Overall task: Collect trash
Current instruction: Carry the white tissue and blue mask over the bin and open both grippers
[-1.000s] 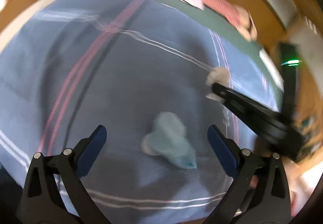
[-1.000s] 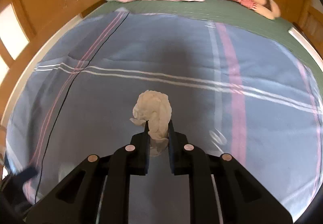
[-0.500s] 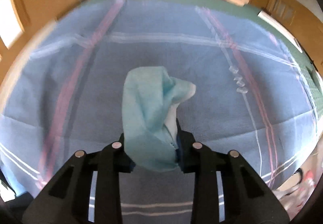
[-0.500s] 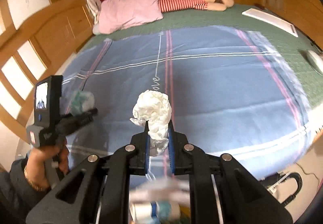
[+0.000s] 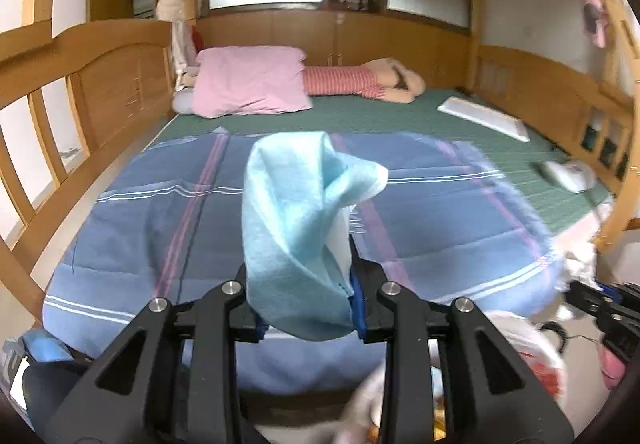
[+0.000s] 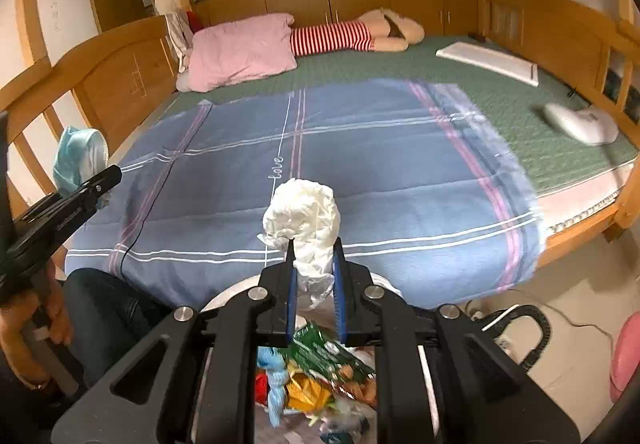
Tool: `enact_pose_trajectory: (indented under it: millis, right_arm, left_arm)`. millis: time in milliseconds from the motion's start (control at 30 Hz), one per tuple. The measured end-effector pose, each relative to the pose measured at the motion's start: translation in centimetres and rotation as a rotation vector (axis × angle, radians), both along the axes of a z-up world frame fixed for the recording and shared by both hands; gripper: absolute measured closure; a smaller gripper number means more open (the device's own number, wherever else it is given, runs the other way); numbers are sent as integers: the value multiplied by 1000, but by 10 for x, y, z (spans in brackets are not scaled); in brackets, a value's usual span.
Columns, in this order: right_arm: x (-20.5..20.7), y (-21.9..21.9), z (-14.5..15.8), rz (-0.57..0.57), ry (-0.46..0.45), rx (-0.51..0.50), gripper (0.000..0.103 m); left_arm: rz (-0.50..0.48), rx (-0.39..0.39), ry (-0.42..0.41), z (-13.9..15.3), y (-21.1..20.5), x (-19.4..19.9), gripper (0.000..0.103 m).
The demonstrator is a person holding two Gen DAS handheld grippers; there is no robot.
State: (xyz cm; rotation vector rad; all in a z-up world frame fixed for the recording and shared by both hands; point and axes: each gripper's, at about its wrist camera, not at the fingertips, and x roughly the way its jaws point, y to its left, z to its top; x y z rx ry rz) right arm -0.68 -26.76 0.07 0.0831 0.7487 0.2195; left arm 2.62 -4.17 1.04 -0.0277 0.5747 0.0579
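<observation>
My left gripper (image 5: 306, 296) is shut on a crumpled light blue face mask (image 5: 296, 220) and holds it in the air off the foot of the bed. It also shows in the right wrist view (image 6: 78, 158), at the far left. My right gripper (image 6: 314, 280) is shut on a crumpled white tissue (image 6: 304, 216) and holds it above a white trash bin (image 6: 236, 290) filled with coloured wrappers (image 6: 320, 376). In the left wrist view the bin's contents blur at the bottom right.
A blue plaid blanket (image 6: 360, 156) covers the near half of a green mattress (image 6: 400, 60). A pink pillow (image 6: 240, 52), a striped plush toy (image 6: 352, 34), a white box (image 6: 488, 62) and a white device (image 6: 580, 122) lie on it. Wooden bed rails stand on both sides. Cables lie on the floor at right.
My left gripper shut on the blue mask and lifted it off the blanket. Both grippers pulled back from the bed; the right one now hangs over the trash bin with the tissue.
</observation>
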Motion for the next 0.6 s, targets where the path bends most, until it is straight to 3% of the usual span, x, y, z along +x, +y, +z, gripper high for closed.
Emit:
enact_pose_trajectory:
  millis: [100, 300, 600]
  right_arm:
    - [-21, -5, 12, 0, -20, -24, 87]
    - [-48, -20, 24, -14, -39, -18, 87]
    - [-55, -18, 21, 2, -37, -25, 87]
  left_arm:
    - [-46, -23, -8, 11, -19, -34, 72]
    - [-109, 10, -31, 13, -51, -74, 71]
    - [-118, 42, -6, 9, -65, -82, 71]
